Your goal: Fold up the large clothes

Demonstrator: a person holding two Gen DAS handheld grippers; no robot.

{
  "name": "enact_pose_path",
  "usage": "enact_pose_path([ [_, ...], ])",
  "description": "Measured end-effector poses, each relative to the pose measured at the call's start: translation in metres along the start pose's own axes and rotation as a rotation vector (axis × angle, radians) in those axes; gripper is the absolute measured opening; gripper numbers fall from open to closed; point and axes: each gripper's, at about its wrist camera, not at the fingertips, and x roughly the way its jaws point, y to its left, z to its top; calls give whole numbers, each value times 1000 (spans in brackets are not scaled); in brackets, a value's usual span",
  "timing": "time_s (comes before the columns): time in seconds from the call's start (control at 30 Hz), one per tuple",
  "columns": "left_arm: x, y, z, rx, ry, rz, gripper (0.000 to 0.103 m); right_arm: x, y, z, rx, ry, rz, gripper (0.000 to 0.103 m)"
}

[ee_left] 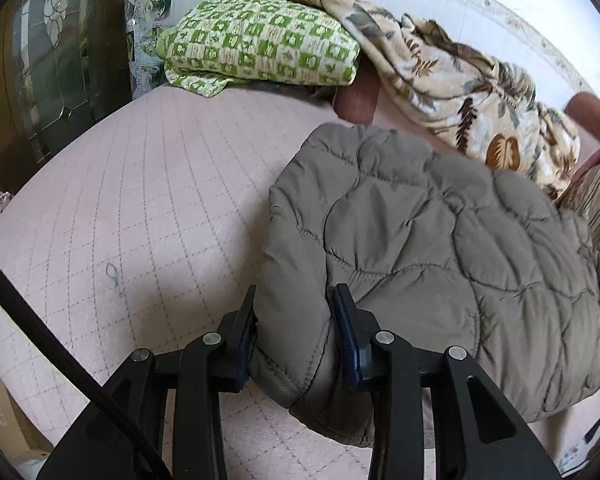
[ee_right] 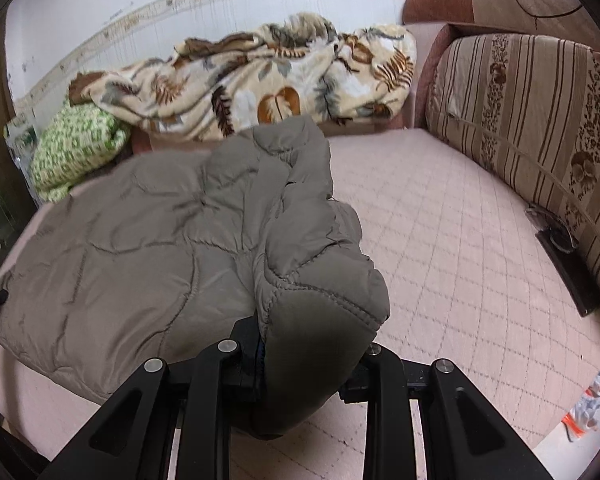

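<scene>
**Fold in progress: both near corners of the jacket held**

While the grey-brown quilted jacket (ee_left: 440, 240) lies across the pink quilted bed cover (ee_left: 140, 200), each gripper is clamped on a thick bunch of its near edge. The left gripper (ee_left: 296, 336) has its jaws closed around the near left corner. The right gripper (ee_right: 312, 356) pinches the near right corner, where the padding bulges over the jaws and hides most of the right-hand one. The jacket's far edge lies near the leaf-print blanket (ee_right: 260, 80) and the green checked bundle (ee_left: 256, 44).

Judged from this, the step in hand is a fold of the near edge over toward the far side. The next move calls for both grippers to lift together, carry the edge away evenly, and lay it level on the body of the jacket. The stuffing is bulky and springy, so uneven travel would likely skew the fold.
</scene>
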Motion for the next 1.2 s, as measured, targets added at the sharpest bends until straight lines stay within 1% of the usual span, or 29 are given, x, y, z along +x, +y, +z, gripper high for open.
enact_pose_path([
  [0.1,4,-3,-5,31,-6,37,40,9,-6,-9,14,34,-4,28],
  [0.27,14,-4,-14,58,13,62,47,22,-12,-21,24,88,0,29],
  [0.33,16,-4,-15,62,14,68,50,24,-14,-23,38,93,3,31],
  [0.4,17,-3,-16,65,11,74,53,26,-16,-25,39,109,9,35],
  [0.47,18,0,-17,48,4,82,63,25,-20,-26,71,109,24,40],
  [0.5,18,4,-17,29,3,77,66,24,-26,-27,102,111,39,47],
  [0.53,18,9,-18,3,6,68,72,23,-31,-28,127,116,57,54],
  [0.57,17,15,-18,-23,9,56,76,22,-36,-28,157,124,73,56],
  [0.63,14,30,-19,-107,28,9,78,15,-46,-30,225,127,120,59],
  [0.67,11,34,-20,-132,29,-3,78,9,-51,-32,251,121,144,59],
  [0.73,-1,43,-23,-180,14,-18,78,-6,-55,-38,266,103,160,60],
  [0.83,-19,43,-30,-193,-14,-8,78,-30,-59,-50,254,53,149,61],
  [0.93,-37,37,-36,-158,-56,28,78,-47,-63,-56,243,12,117,61],
  [1.03,-54,30,-41,-123,-109,64,78,-65,-66,-54,231,-69,78,61],
  [1.13,-73,16,-41,-68,-173,77,78,-79,-60,-47,203,-151,90,61],
  [1.2,-81,4,-38,-17,-190,68,78,-87,-48,-43,158,-201,94,61],
])
